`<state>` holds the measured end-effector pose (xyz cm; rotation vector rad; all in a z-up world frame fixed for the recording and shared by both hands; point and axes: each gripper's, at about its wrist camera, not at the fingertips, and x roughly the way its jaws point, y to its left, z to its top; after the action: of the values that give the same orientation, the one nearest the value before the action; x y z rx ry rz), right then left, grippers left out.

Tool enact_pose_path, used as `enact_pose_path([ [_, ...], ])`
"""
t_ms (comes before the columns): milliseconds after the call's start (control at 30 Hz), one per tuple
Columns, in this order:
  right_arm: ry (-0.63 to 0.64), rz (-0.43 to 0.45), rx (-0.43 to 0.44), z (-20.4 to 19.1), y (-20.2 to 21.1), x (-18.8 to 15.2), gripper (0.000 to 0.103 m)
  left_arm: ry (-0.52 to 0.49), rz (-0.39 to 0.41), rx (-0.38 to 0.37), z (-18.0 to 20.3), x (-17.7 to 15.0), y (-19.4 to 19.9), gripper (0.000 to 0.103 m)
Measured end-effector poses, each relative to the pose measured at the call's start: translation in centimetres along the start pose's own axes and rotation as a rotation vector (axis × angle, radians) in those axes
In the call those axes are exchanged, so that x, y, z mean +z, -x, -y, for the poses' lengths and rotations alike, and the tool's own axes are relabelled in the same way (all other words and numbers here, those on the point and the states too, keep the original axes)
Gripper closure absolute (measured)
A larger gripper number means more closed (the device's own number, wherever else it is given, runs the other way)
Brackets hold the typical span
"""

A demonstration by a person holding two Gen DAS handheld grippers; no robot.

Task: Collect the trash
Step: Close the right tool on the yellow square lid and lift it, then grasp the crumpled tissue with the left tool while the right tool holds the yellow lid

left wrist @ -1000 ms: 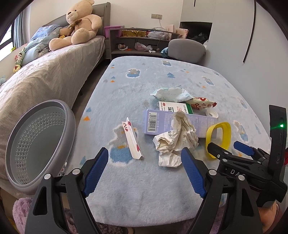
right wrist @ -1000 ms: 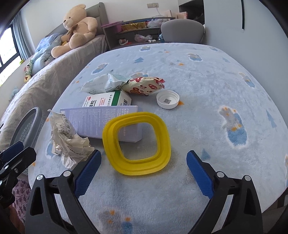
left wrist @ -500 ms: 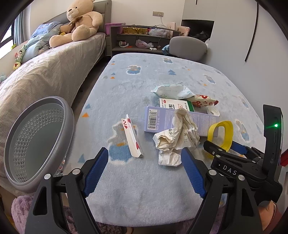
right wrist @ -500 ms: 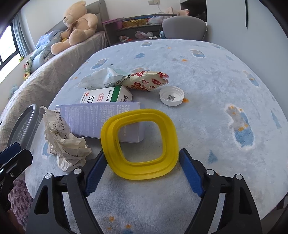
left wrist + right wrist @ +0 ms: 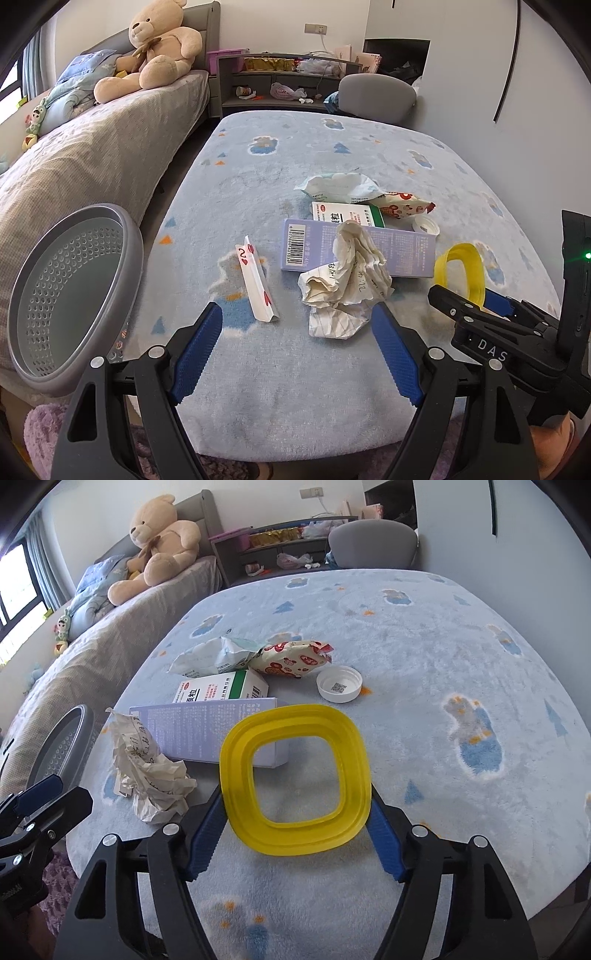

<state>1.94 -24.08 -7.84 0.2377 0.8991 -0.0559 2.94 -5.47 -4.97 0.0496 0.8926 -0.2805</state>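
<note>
My right gripper point(image 5: 295, 812) is shut on a yellow square plastic ring point(image 5: 295, 782) and holds it tilted, lifted off the blue fleece-covered table point(image 5: 443, 646); the ring also shows in the left wrist view point(image 5: 460, 269). My left gripper point(image 5: 297, 347) is open and empty, just in front of a crumpled paper ball point(image 5: 345, 284). Beyond it lie a lilac box point(image 5: 354, 251), a green-and-white medicine box point(image 5: 347, 214), a white wrapper point(image 5: 340, 184), a red-patterned snack bag point(image 5: 402, 205), a white cap point(image 5: 339, 684) and a folded playing card point(image 5: 256, 282).
A grey perforated bin point(image 5: 70, 295) stands off the table's left edge, beside the bed point(image 5: 74, 155) with a teddy bear point(image 5: 155, 48). A grey chair point(image 5: 376, 96) and shelves stand behind the table. A white wall is to the right.
My right gripper has closed on the yellow ring and lifted it, tilting it up. The left gripper has hardly moved.
</note>
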Motion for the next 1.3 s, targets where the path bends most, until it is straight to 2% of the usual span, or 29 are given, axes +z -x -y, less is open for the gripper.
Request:
enact_pose_path([
  [300,-0.06,0.004,-0.035,3.0,2.1,-1.2,0.034,-0.056,-0.003,-0.046,2.0,0.3,-0.1,0.024],
  [600,-0.109,0.02,-0.033,4.6,3.3,-1.5,0.034,-0.07,-0.047,-0.087,3.3,0.3,-2.3,0.024],
  [1033,-0.129,0.014,-0.008,5.1,3.3,-1.7,0.034,-0.091,-0.052,-0.019,4.5,0.8,-6.4,0.024],
  [1100,-0.133,0.011,-0.007,5.2,3.4,-1.8,0.034,-0.098,-0.051,-0.011,4.7,0.9,-6.7,0.028],
  [1133,-0.134,0.011,-0.007,5.2,3.4,-1.9,0.034,-0.103,-0.054,-0.01,4.8,0.9,-6.8,0.036],
  [1167,-0.135,0.01,-0.007,5.3,3.4,-1.9,0.034,-0.107,-0.058,-0.012,4.9,0.9,-6.8,0.039],
  [1300,-0.137,0.008,-0.002,5.3,3.4,-1.9,0.034,-0.108,-0.053,-0.023,4.8,0.9,-6.3,0.047],
])
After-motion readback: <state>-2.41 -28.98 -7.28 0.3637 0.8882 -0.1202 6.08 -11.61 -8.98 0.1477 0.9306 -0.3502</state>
